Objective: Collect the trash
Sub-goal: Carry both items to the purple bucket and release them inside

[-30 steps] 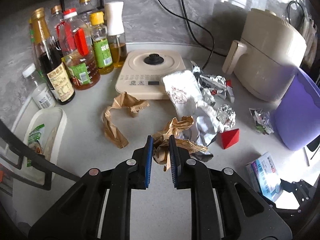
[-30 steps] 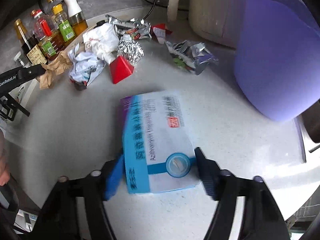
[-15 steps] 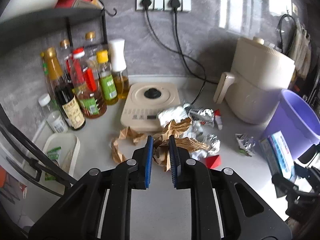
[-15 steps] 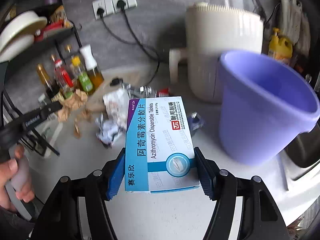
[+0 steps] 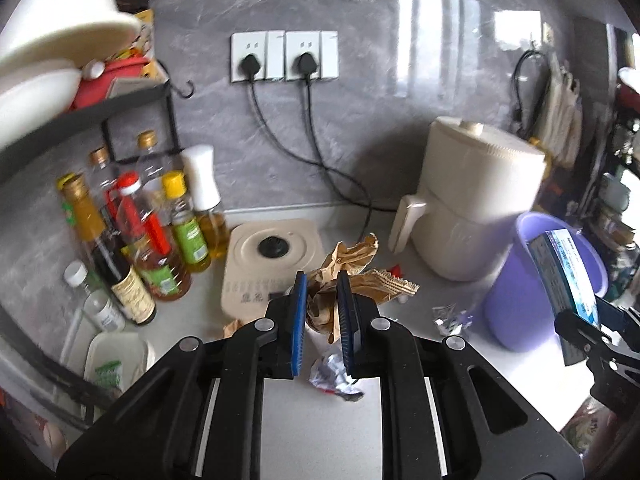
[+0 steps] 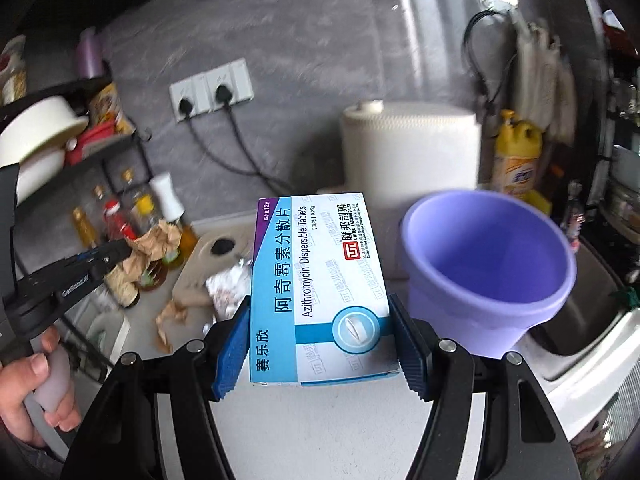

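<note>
Grey marble wall behind, white speckled table (image 5: 320, 420) below both tools. My right tool (image 6: 320, 344) is clenched on the blue-and-white cardboard medicine box (image 6: 320, 288), long axis running straight ahead along the fingers. The lilac plastic bucket (image 6: 488, 264) sits just right of and slightly ahead of that box, mouth open toward me, so the right side is nearer. My left tool (image 5: 322, 320) is clenched on crumpled brown paper (image 5: 348, 268), bucket well off to its right (image 5: 520, 312). I'd judge next: swing right, drop the box in.

Both wrist views face the wall – sharing the purple bucket (image 5: 532, 300) (image 6: 488, 264)
</note>
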Motion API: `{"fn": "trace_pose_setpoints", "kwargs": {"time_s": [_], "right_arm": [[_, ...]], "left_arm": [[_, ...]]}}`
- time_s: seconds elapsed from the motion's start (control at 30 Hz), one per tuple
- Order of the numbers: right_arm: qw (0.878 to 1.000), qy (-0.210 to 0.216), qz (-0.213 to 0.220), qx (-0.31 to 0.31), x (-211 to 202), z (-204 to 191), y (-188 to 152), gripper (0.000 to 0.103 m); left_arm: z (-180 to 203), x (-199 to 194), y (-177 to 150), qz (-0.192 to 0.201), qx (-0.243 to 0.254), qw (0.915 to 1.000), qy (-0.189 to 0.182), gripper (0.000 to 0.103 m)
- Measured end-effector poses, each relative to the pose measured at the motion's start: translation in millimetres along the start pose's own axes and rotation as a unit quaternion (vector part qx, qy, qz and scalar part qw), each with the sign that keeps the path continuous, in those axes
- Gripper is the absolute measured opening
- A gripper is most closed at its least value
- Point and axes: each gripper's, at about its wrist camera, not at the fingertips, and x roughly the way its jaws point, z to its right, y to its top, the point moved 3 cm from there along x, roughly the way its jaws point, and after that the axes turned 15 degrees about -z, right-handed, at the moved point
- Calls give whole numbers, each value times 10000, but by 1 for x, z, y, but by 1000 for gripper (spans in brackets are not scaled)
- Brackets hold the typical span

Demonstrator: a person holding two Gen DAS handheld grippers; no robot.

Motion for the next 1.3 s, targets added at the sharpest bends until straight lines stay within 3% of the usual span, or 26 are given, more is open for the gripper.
{"fn": "trace_pose_setpoints", "kwargs": {"time_s": [0.3, 0.5, 0.83, 1.07, 1.13, 1.17, 1.3], "right_arm": [[9978, -340, 403, 403, -45, -2, 15, 64], [9947, -643, 468, 651, -55, 19, 15, 64], [9952, -609, 394, 662, -42, 90, 33, 64], [9987, -254, 316, 312, -15, 141, 49, 65], [9995, -197, 215, 138, -1, 153, 50, 73], [9996, -187, 178, 105, 3, 158, 50, 88], [9996, -140, 243, -8, 5, 181, 48, 95]], "left_arm": [[16, -15, 28, 228, 390, 9965, -709, 15], [42, -11, 35, 233, 608, 9928, -1009, 15], [107, 9, 51, 211, 582, 9927, -1039, 15], [165, 27, 53, 215, 448, 9951, -859, 15], [178, 32, 52, 187, 383, 9959, -799, 15], [185, 34, 50, 164, 357, 9963, -769, 15], [212, 42, 46, 59, 317, 9970, -705, 15]]}}
